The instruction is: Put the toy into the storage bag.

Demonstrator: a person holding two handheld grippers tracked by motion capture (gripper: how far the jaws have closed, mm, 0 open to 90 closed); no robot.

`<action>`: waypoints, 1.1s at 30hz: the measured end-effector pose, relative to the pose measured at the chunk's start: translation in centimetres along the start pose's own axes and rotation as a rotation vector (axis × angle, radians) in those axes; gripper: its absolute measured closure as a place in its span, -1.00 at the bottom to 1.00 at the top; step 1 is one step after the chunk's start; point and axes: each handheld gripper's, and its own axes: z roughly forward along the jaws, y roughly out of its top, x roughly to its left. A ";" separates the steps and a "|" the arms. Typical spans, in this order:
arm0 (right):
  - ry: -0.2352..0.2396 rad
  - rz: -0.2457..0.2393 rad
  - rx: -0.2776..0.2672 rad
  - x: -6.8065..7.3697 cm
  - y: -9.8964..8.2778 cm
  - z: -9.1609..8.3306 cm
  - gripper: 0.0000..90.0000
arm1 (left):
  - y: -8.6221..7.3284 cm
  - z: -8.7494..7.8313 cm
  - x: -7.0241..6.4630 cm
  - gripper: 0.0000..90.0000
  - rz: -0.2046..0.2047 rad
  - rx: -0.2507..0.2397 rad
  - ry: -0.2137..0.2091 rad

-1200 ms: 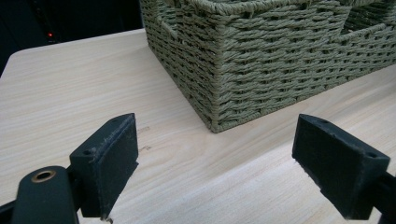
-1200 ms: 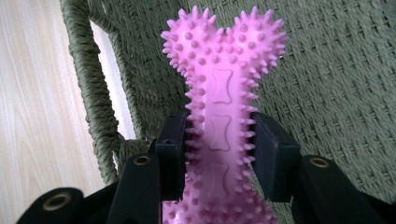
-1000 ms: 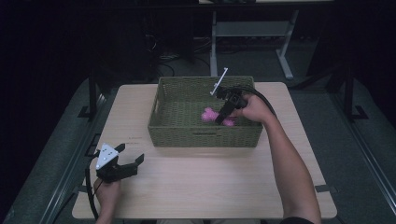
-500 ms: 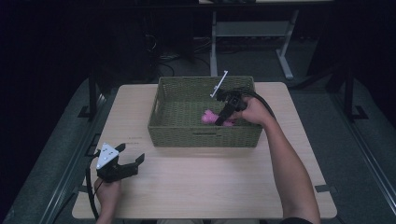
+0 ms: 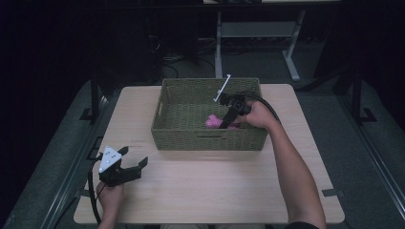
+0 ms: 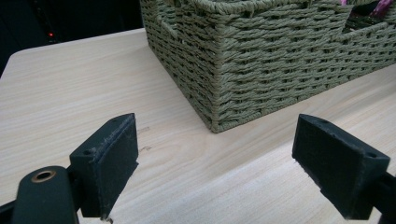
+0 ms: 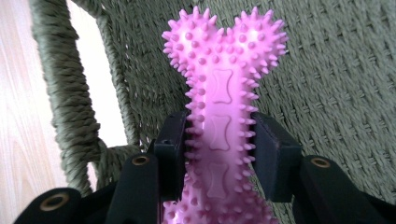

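Fingers of the left gripper (image 5: 133, 163) stand spread wide with nothing between them, low over the near left part of the worktop (image 5: 210, 191), the person's left hand (image 5: 110, 198) coming in from the near edge. In the left gripper view its two black fingers (image 6: 109, 161) frame bare pale wood, and the near left corner of the woven basket (image 6: 261, 60) rises just beyond them, apart from both. Open worktop runs along the whole near side in front of the basket, and a strip of it lies free to the left of the basket up to the worktop's left edge. The olive-green basket sits at the far middle of the worktop, its back wall close to the far edge (a handle slot is cut into its left end wall and another into its front wall). Inside it, toward the right, lies the task's thing, a pink spiked bone-shaped toy (image 5: 213, 122). The right gripper (image 5: 224, 122) reaches down over the basket's right rim, held by the person's right hand (image 5: 258, 114), and its fingers are closed on the toy's shaft. In the right gripper view the toy (image 7: 222, 107) points away between the fingers, its knobbed end near the basket's woven wall beside a handle slot. To the right of the basket another free strip of worktop reaches the right edge.
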 end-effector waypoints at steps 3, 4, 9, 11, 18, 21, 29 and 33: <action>0.001 0.006 0.000 0.0 0.0 0.2 0.24 | 0.0 0.0 0.0 -0.69 -0.007 -0.002 -0.004; 0.006 0.008 -0.011 0.0 0.0 0.1 0.24 | 0.0 0.0 0.0 -0.69 -0.006 -0.003 -0.003; 0.005 0.017 -0.034 0.1 -0.3 -0.3 0.22 | 0.0 0.0 0.0 -0.69 -0.003 -0.001 -0.004; 0.004 0.022 -0.030 0.1 -0.5 -0.3 0.21 | 0.0 0.0 0.0 -0.69 -0.003 0.000 -0.004; 0.000 0.034 -0.045 0.2 -1.2 -0.7 0.14 | 0.0 0.0 -0.1 -0.69 -0.001 0.002 -0.005; -0.003 0.033 -0.050 0.4 -1.4 -1.1 0.10 | 0.0 0.0 -0.1 -0.69 -0.006 -0.002 -0.005; -0.018 0.041 -0.089 1.0 -1.7 -2.7 0.04 | 0.0 0.0 -0.1 -0.69 -0.007 -0.004 -0.004; -0.026 0.044 -0.105 1.2 -2.0 -3.5 0.00 | 0.0 0.0 0.0 -0.69 -0.004 -0.003 -0.003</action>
